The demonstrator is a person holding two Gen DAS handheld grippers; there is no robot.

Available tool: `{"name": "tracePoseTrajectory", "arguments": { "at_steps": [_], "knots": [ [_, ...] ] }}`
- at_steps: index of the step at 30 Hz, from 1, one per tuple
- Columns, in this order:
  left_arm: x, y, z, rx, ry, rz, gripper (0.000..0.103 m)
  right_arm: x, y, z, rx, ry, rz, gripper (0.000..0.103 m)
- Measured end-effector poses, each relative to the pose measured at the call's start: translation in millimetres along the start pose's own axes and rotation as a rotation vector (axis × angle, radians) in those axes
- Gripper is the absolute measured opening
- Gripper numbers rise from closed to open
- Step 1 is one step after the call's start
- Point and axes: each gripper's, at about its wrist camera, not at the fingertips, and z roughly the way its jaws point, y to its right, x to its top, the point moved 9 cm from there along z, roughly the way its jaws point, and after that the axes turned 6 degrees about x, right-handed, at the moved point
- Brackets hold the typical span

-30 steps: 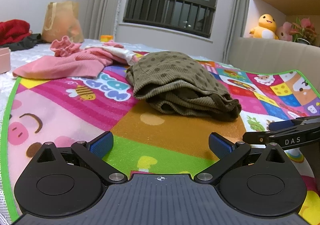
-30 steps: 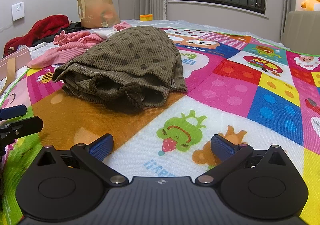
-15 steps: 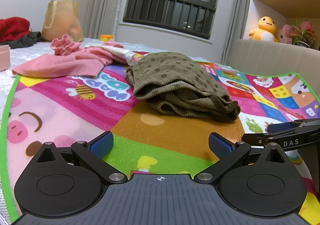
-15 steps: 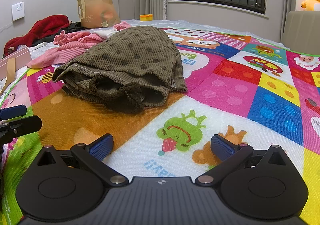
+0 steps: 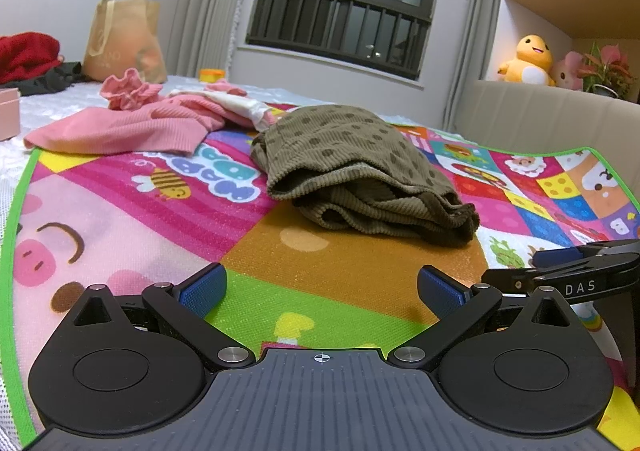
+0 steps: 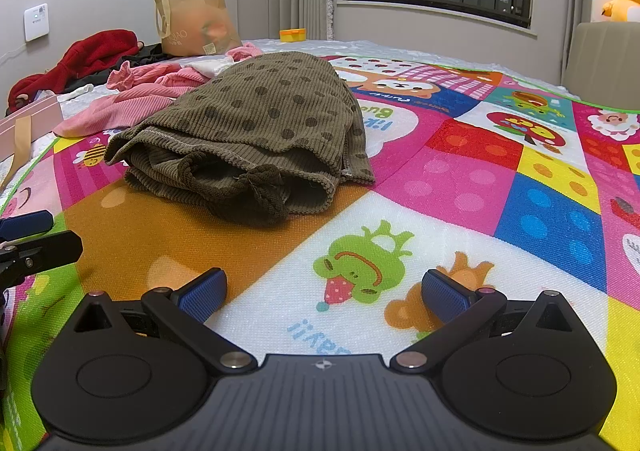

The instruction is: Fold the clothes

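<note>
An olive corduroy garment with dark dots (image 5: 352, 167) lies folded in a thick bundle on the colourful play mat (image 5: 120, 211); it also shows in the right wrist view (image 6: 256, 131). My left gripper (image 5: 322, 289) is open and empty, low over the mat, a short way in front of the bundle. My right gripper (image 6: 324, 291) is open and empty, low over the mat to the right of the bundle. The right gripper's finger (image 5: 576, 271) shows at the right of the left wrist view. The left gripper's finger (image 6: 32, 239) shows at the left of the right wrist view.
Pink clothes (image 5: 132, 123) lie heaped at the mat's far left corner. A red garment (image 6: 88, 55), a brown paper bag (image 5: 124, 39) and a pink box (image 6: 28, 123) sit behind on the bed. A beige padded headboard (image 5: 552, 123) rises at the right.
Both grippers have stayed open and nearly still. The left wrist view has shifted very slightly; the garment has not moved.
</note>
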Motion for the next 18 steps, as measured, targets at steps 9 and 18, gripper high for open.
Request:
{"name": "tracePoseTrajectory", "arguments": {
  "at_steps": [9, 18],
  "knots": [
    [-0.4, 0.3, -1.4, -0.003, 0.002, -0.006, 0.103, 0.1, -0.5, 0.2, -0.001, 0.000, 0.001, 0.103],
    [-0.4, -0.3, -2.1, -0.009, 0.003, -0.016, 0.103, 0.1, -0.4, 0.3, -0.001, 0.000, 0.001, 0.103]
  ]
}}
